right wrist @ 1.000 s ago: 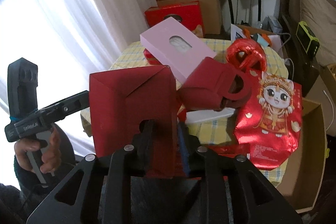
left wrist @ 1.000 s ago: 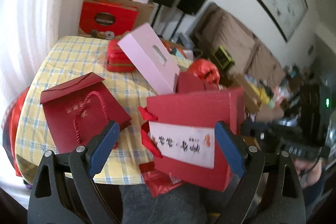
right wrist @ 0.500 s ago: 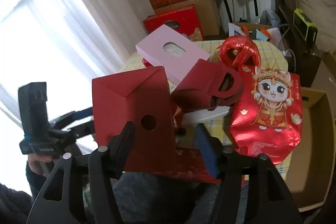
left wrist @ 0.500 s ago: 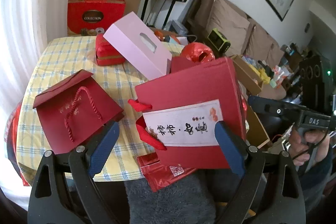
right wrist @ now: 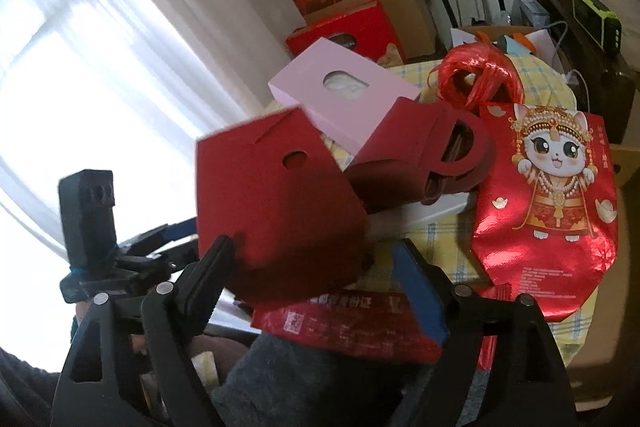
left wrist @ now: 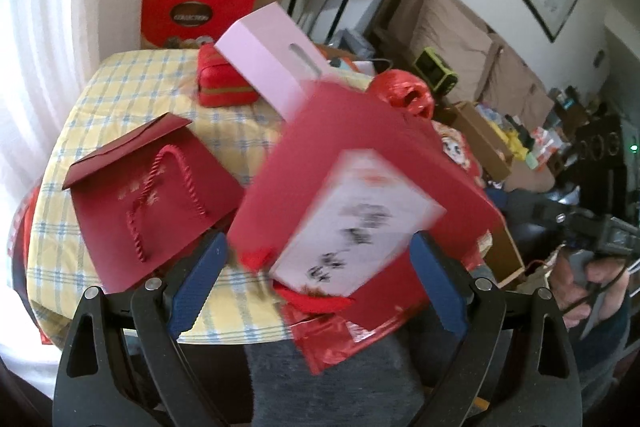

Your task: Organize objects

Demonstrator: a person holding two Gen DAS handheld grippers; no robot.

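R fingers (right wrist: 310, 277) spread wide, jaws just been opening; the red gift box (right wrist: 276, 203) sits between them but pads look clear of it, can't confirm any touch at the L pad edge. Box blurred, tilted. Its plain back w/ a round hole faces the R cam; top edge leans up and away from the fingers, toward the pink box (right wrist: 340, 95).

L fingers (left wrist: 316, 277) also spread wide, nothing pinched. Same red gift box (left wrist: 360, 187) lies between and just beyond the tips. White label face toward the L cam, long axis running diagonal: low end near the L pad, high end up-right. Motion blur on label, text unreadable.

Left of the L fingers: dark red paper bag (left wrist: 152, 187) w/ cord handle, lying flat on the counter (left wrist: 132, 95), yellow check cloth. Beyond the box: pink box, small red case (left wrist: 224, 83), red ribbon ball (left wrist: 404, 95).

Right of the R fingers: foil bag w/ cartoon cat (right wrist: 548, 195), flat on the counter. Dark red carrier box (right wrist: 420, 163) w/ loop handle just past the tips. Flat red packet (right wrist: 348, 323) under the R fingers at the counter edge.
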